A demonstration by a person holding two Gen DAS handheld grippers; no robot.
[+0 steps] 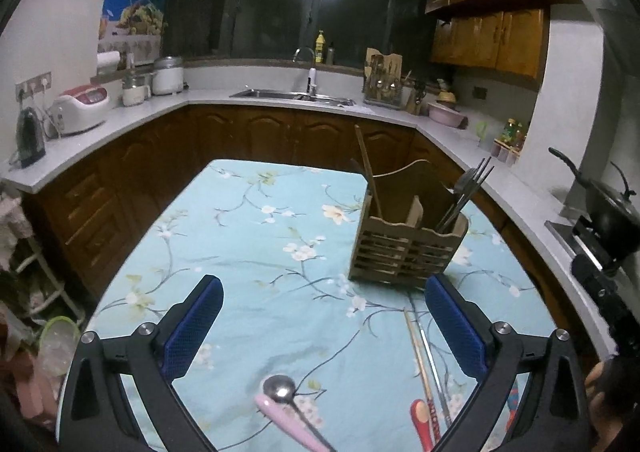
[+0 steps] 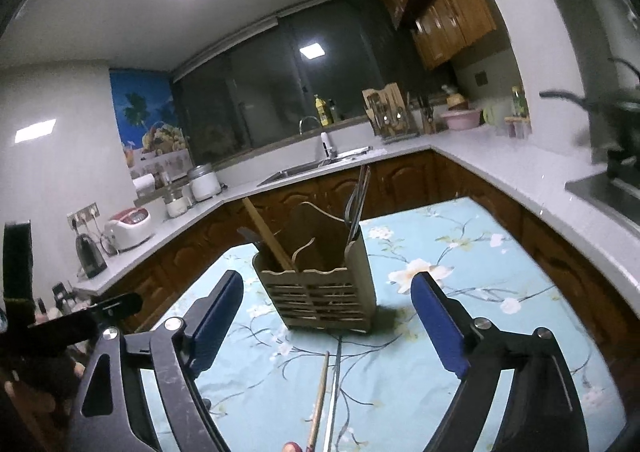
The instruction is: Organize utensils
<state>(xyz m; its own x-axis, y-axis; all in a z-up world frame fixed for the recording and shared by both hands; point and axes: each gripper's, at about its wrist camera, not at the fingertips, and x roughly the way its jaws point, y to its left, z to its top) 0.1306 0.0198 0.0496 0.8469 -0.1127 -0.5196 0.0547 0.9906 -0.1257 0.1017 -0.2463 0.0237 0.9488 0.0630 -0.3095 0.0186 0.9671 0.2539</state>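
Left gripper (image 1: 322, 294) open above spoon (image 1: 280, 390), right gripper (image 2: 327, 290) open facing wooden caddy (image 2: 320, 292)

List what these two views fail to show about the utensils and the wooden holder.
- Pink-handled spoon: handle end cut off by the left wrist view's bottom edge.
- Chopsticks on the cloth: lower ends cut off at the right wrist view's bottom edge.
- Wooden holder: its walls hide the lower parts of the forks and the wooden stick.
- Red-handled utensil: cropped; type unclear.
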